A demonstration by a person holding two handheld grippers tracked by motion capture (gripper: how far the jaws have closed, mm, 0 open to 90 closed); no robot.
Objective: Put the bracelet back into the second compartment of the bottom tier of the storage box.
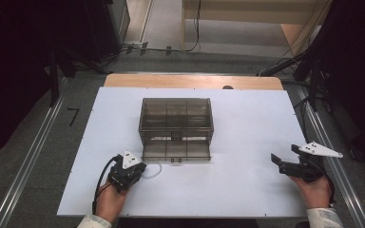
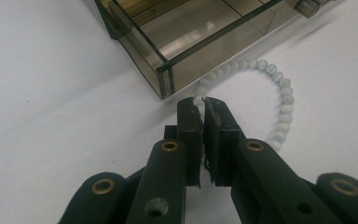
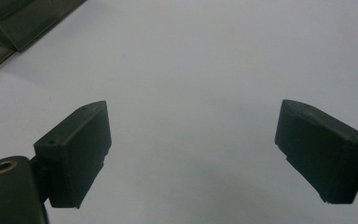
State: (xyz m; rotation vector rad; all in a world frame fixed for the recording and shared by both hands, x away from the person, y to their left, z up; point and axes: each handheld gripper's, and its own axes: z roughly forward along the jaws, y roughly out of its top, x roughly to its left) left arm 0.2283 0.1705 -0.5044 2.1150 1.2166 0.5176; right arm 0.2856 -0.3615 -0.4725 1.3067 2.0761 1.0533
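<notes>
- The bead bracelet (image 2: 279, 88) is lying partly hidden behind the left gripper (image 2: 200, 100), beside the smoky drawer box (image 2: 168, 44).
- Left jaws are pinching the bracelet's near-left beads.
- The right gripper (image 3: 193, 144) is gaping wide, holding nothing.

White-topped table (image 1: 247, 180); on it a smoky clear drawer box (image 1: 176, 118), and a white bead bracelet (image 1: 152, 172) just before it

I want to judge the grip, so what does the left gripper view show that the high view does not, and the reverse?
Left gripper view: the left gripper pinches the pale bead bracelet at its tips, close to the corner of the pulled-out drawer.
High view: the whole smoky drawer box on the white sheet, and the right gripper with jaws apart, well off to the side.
Both: bracelet, drawer and left gripper.
</notes>
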